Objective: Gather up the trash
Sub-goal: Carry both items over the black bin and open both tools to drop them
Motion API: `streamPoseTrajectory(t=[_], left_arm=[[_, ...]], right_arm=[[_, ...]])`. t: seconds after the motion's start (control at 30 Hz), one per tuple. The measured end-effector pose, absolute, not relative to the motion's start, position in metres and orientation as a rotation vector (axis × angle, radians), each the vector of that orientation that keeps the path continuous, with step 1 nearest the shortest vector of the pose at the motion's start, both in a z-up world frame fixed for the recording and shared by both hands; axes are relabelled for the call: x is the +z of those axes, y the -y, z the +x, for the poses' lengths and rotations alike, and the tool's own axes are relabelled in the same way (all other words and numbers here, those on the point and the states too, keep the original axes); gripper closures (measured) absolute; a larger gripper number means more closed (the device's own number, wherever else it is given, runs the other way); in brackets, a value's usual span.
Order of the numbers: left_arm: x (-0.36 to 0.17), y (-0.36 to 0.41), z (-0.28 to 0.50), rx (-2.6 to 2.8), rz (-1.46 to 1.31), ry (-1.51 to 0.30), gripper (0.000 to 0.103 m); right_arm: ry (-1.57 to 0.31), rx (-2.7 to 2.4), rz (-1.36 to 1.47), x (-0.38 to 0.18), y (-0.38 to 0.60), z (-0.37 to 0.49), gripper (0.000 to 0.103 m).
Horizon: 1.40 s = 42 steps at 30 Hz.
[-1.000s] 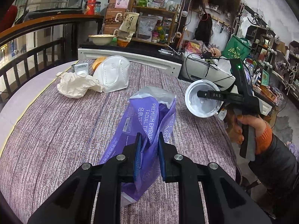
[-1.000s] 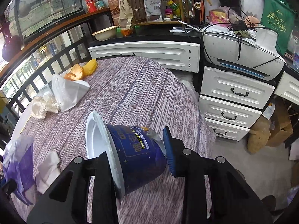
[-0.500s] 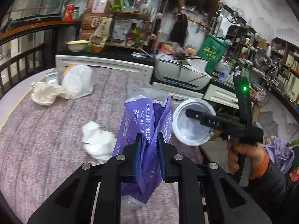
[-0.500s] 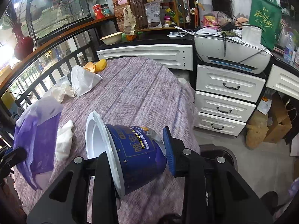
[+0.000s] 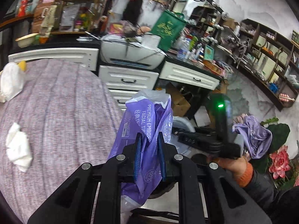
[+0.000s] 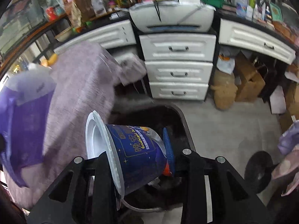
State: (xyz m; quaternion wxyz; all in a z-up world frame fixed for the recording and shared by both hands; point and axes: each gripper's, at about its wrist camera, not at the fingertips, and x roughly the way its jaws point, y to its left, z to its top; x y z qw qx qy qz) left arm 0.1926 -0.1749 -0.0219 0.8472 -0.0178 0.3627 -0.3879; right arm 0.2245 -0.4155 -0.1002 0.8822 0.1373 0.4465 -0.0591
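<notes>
1. Your left gripper [image 5: 148, 155] is clamped tight on the purple tissue wrapper [image 5: 147, 128], held in the air past the table's right edge.
2. Your right gripper [image 6: 136, 149] pinches the blue cup [image 6: 134, 153] sideways, white mouth facing left, over a dark bin [image 6: 168, 117] on the floor.
3. A crumpled tissue [image 5: 17, 149] lies on the purple-clothed table [image 5: 61, 102], near left; a white bag [image 5: 10, 82] sits at the far left.

A crumpled purple facial-tissue wrapper [image 5: 147, 130] hangs upright, pinched mid-height, past the table [image 5: 61, 100] edge. A blue paper cup [image 6: 134, 155] with white inside lies sideways, clamped above a dark bin [image 6: 164, 119].
</notes>
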Motion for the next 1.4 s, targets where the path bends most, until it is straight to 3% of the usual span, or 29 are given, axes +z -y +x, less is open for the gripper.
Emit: streamPoseTrajectory(t=[0.57,0.67,0.73,0.8,1.33,1.4], left_arm=[[-0.063,0.232,0.196,-0.907,-0.003,-0.912,0.086],[-0.071,0.239,0.199,-0.914,-0.010,-0.942,0.086],[-0.076,0.242,0.199,-0.909,0.000,-0.952,0.086],[-0.081,0.243,0.200,-0.905,0.003,-0.965,0.086],[-0.085,0.229,0.204,-0.860,-0.017,-0.977,0.086],[-0.082,0.223,0.202,-0.849,-0.023,-0.965,0.076]], right_arm=[[-1.295,-0.182,0.282,-0.252,0.432,0.241,0.072],[-1.339,-0.186,0.297,-0.269,0.432,0.241,0.061],[-1.341,-0.188,0.294,-0.270,0.432,0.239,0.040],[-1.308,-0.200,0.284,-0.262,0.433,0.235,0.034],[-1.076,-0.313,0.365,-0.186,0.470,0.221,0.029],[-1.049,-0.312,0.366,-0.178,0.472,0.218,0.029]])
